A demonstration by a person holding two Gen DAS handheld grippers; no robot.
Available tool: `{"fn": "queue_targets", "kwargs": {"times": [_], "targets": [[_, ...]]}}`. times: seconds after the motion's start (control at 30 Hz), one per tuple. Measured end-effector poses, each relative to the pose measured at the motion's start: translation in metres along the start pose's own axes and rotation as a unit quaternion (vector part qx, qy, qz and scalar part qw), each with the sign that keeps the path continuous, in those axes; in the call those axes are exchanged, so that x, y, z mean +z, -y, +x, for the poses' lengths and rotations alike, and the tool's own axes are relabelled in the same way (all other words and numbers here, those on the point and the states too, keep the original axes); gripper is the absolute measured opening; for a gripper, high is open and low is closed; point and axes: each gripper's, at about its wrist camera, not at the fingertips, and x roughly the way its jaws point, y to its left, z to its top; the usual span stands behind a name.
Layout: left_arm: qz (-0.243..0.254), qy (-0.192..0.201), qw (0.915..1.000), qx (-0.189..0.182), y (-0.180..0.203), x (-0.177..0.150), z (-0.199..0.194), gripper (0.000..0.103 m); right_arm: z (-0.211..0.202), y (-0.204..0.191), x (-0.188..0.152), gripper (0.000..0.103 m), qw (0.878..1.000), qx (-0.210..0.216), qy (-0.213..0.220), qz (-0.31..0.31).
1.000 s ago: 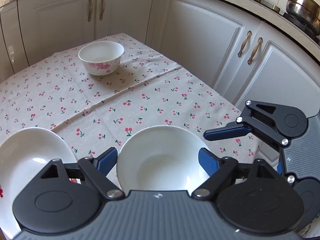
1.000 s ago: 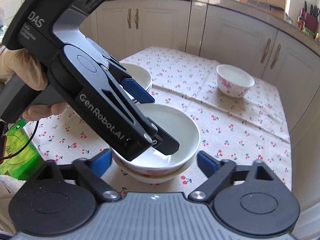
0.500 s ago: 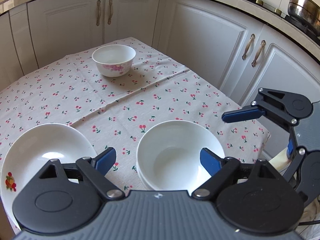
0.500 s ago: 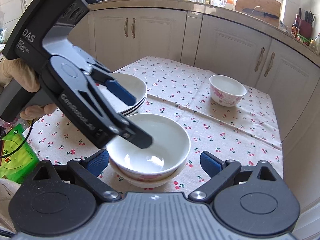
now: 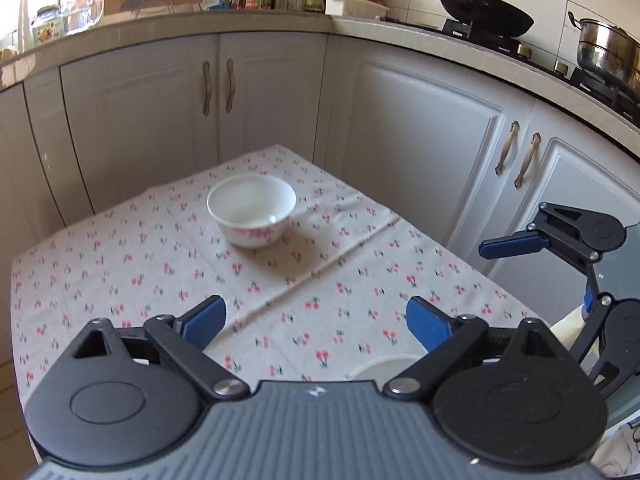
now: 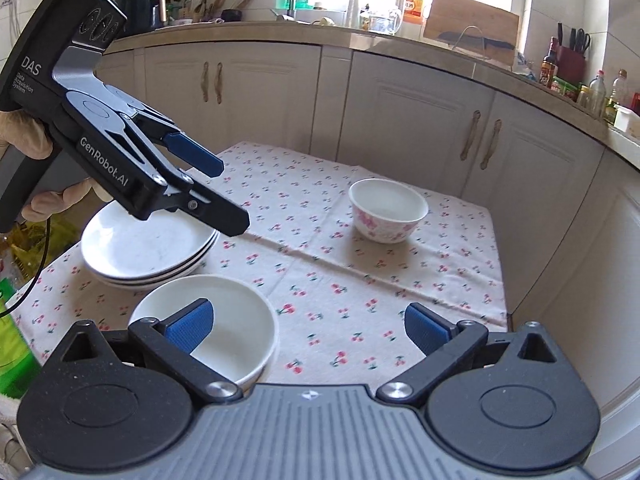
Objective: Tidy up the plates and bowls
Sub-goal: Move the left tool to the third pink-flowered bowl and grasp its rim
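Observation:
A small white bowl with pink flowers (image 5: pixel 252 210) stands alone at the table's far end; it also shows in the right wrist view (image 6: pixel 387 210). A stack of white bowls (image 6: pixel 216 328) sits near the front edge; only its rim (image 5: pixel 380 366) shows in the left wrist view. A stack of white plates (image 6: pixel 148 250) lies to its left. My left gripper (image 5: pixel 316 322) is open and empty, raised above the table; it also shows in the right wrist view (image 6: pixel 226 196). My right gripper (image 6: pixel 308 326) is open and empty above the front edge.
The table carries a cherry-print cloth (image 6: pixel 320 264). White cabinets (image 5: pixel 420 140) close in behind and to the right of it. A green bag (image 6: pixel 12 344) sits left of the table. A wok (image 5: pixel 484 20) and pot (image 5: pixel 608 56) stand on the counter.
Both grippers have lifted up and back from the stacked bowls. The left gripper's view has tilted up, so the stack and plates have dropped almost out of its sight.

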Motion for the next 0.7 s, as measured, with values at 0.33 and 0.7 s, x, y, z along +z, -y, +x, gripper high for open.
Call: {"fn": "queue_targets", "kwargs": {"times": [0.33, 0.7], "targets": [[0.001, -0.01, 1.0, 0.003, -0.018, 0.036, 0.042, 0.096, 0.026, 0.033, 0.011, 0.103, 1.0, -0.019, -0.004, -0.004], [-0.014, -0.023, 0.9996, 0.001, -0.048, 0.076, 0.103, 0.096, 0.077, 0.074, 0.026, 0.103, 1.0, -0.016, -0.012, -0.001]]}}
